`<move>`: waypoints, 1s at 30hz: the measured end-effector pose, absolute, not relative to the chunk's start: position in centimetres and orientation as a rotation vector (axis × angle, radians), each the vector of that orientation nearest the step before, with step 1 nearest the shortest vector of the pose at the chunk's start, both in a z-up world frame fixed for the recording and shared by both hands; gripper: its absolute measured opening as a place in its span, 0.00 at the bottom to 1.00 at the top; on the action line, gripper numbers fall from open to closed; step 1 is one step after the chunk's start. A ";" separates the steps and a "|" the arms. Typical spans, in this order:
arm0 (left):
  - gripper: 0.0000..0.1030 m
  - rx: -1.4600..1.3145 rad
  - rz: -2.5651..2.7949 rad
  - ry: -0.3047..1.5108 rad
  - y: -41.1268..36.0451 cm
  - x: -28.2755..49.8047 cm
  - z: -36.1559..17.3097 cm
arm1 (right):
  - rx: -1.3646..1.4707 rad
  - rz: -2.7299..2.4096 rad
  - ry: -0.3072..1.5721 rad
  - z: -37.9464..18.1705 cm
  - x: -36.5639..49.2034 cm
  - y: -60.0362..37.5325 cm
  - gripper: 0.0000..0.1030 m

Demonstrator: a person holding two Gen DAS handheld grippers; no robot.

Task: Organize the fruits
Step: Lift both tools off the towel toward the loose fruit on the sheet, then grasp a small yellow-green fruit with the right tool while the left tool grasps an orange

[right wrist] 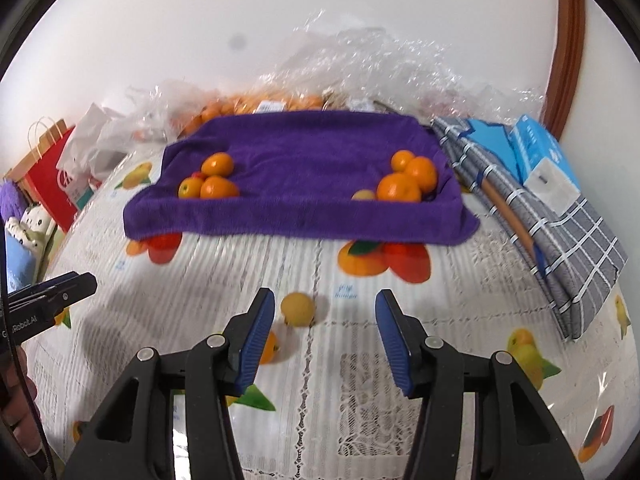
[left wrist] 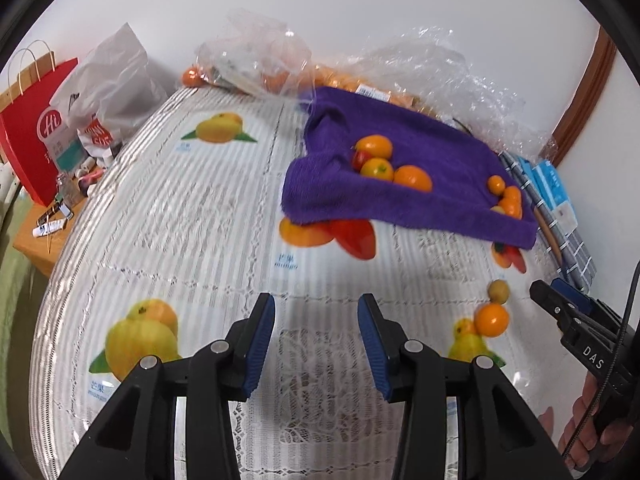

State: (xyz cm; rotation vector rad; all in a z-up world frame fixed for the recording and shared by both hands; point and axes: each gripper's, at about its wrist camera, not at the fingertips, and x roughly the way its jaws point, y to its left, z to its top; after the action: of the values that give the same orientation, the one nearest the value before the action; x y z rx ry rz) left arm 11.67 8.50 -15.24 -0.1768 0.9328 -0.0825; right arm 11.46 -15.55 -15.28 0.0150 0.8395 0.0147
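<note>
yellow fruit (right wrist: 297, 309) lies on the tablecloth (right wrist: 460, 312) just ahead of the empty, parted right gripper (right wrist: 324, 340), slightly left; left gripper (left wrist: 316, 340), also empty and parted, is farther.

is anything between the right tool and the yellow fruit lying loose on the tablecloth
Nothing visible. The right tool is open, with the yellow fruit just ahead on bare tablecloth; an orange sits beside its left finger.
</note>
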 end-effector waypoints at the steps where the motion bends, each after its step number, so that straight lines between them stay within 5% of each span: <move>1: 0.40 -0.175 -0.081 0.941 8.6 11.8 -15.6 | 0.013 0.014 0.843 -15.5 11.5 -15.5 0.50; 19: 0.40 -0.189 -0.071 0.974 9.8 13.0 -17.4 | 0.065 0.094 0.884 -17.5 12.9 -13.9 0.45; 30: 0.40 -0.177 -0.066 0.980 9.4 13.3 -17.7 | 0.102 0.092 0.925 -18.3 14.8 -15.5 0.33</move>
State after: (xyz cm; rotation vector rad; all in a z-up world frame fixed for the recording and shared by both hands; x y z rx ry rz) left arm 13.35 9.42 -17.70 -0.1771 0.9799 -0.0661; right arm 14.84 -15.50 -18.34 0.1023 0.9250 0.0924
